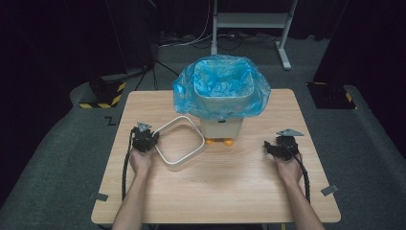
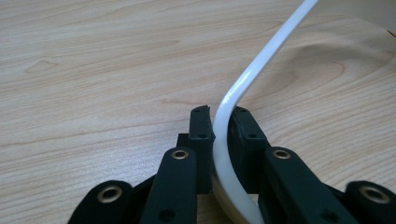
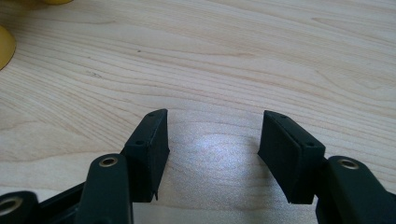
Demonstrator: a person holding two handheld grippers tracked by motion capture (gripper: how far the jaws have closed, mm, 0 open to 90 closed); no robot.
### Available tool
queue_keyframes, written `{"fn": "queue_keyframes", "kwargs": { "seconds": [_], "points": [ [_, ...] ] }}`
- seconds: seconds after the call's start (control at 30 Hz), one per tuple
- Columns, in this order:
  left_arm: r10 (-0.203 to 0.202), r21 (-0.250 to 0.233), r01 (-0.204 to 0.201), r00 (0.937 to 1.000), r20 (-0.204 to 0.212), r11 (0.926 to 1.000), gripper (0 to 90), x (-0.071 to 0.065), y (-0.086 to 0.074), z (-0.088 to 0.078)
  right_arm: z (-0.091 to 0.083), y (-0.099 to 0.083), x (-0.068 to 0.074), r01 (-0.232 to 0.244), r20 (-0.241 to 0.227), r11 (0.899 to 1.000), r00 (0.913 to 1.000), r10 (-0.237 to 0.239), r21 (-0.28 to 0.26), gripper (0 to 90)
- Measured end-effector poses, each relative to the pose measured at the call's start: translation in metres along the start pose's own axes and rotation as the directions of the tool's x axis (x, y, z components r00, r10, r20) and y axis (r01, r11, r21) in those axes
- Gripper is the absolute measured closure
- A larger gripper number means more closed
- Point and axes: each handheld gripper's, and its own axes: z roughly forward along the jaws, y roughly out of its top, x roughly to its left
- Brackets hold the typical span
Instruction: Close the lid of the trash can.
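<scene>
Fingers of the left gripper [image 2: 219, 126] clamp the white ring [image 1: 177, 142]; right gripper [image 3: 212, 140] fingers stand apart, holding nothing.

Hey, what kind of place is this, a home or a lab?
Probably a lab or recording studio: dark curtains surround a lone wooden table, hazard-taped stand bases sit on grey carpet, and loose cables run near a metal frame.

One bin [image 1: 221, 103], one blue bag [image 1: 191, 86], one white ring frame [image 1: 178, 142], two hand-held grippers: left [image 1: 152, 137], right [image 1: 269, 146].
</scene>
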Motion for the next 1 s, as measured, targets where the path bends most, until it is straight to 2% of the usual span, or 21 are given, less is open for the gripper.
{"fn": "queue_keyframes", "kwargs": {
  "seconds": [0.3,0.6,1.0],
  "points": [
    [0.04,0.007,-0.04,0.9991,0.013,0.9992,80.4,-0.005,-0.001,-0.008,0.0,0.0,0.0,-0.001,0.001,1.0,1.0,0.001,0.0,42.2],
    [0.051,0.0,-0.051,0.9981,0.035,0.9987,80.4,-0.003,0.002,-0.024,0.0,0.0,0.0,0.001,0.001,1.0,1.0,-0.001,0.001,42.0],
    [0.1,0.002,-0.1,0.9908,0.092,0.995,80.4,-0.01,0.01,-0.051,0.0,0.0,0.001,0.002,0.003,1.0,1.0,-0.002,-0.001,42.0]
  ]
}}
